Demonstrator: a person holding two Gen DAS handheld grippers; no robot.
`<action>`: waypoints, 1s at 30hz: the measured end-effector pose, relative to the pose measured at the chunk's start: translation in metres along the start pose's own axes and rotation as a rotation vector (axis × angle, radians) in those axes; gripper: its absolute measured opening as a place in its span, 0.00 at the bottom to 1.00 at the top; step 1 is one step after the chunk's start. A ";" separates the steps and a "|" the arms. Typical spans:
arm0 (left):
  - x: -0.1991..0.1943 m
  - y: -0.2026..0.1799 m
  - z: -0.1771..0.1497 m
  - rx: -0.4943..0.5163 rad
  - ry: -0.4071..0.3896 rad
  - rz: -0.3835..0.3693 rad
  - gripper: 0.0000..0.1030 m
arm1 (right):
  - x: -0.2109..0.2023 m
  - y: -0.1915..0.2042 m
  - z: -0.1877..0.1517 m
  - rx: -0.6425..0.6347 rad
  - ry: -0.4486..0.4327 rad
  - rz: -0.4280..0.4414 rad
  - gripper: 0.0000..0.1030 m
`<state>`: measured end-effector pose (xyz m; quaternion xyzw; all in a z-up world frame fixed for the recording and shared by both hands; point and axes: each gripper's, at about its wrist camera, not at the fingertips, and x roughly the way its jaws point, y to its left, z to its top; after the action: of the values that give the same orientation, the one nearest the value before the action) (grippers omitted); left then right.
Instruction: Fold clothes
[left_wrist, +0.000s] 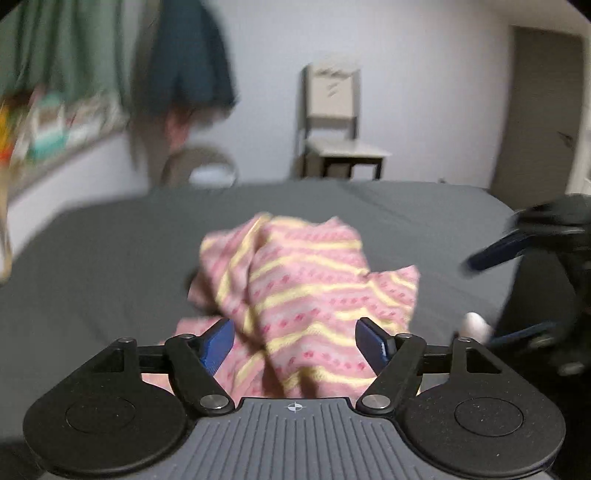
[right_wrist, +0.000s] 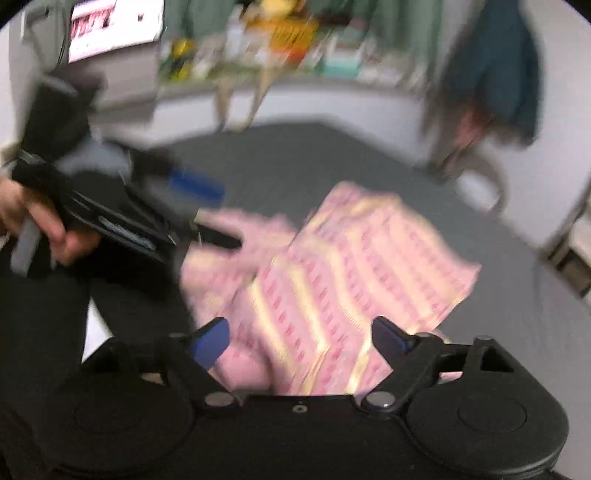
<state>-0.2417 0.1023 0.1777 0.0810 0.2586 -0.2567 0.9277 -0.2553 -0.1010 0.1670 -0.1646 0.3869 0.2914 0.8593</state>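
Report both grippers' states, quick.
Left gripper: open, holding nothing, over the pink garment.
Right gripper: open, holding nothing, above the same garment.

Readable text: none in either view.
Screen (right_wrist: 114, 27) on the far wall: bright, with reddish marks too blurred to read.
Shelf clutter (right_wrist: 288, 37): a yellow and orange pack, its print smeared by motion.
Left claw's body (left_wrist: 294, 407): one small crosshair mark, no letters or numbers.
Chair back (left_wrist: 334, 86): faint slanting streaks, not legible as writing.
Pink striped cloth (left_wrist: 314, 280): a woven pattern only, no label showing.
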 end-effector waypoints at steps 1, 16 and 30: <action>-0.004 -0.002 0.007 0.023 -0.030 0.008 0.72 | 0.010 0.004 0.003 -0.006 0.049 0.024 0.72; -0.029 0.044 -0.003 -0.063 -0.042 0.125 0.73 | 0.136 0.027 0.004 -0.326 0.430 -0.022 0.09; 0.032 -0.001 0.021 0.011 -0.155 -0.072 0.96 | 0.022 -0.125 0.092 0.288 -0.111 -0.050 0.08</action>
<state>-0.2100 0.0814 0.1789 0.0567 0.1873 -0.2970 0.9346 -0.1129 -0.1436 0.2169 -0.0330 0.3722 0.2202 0.9010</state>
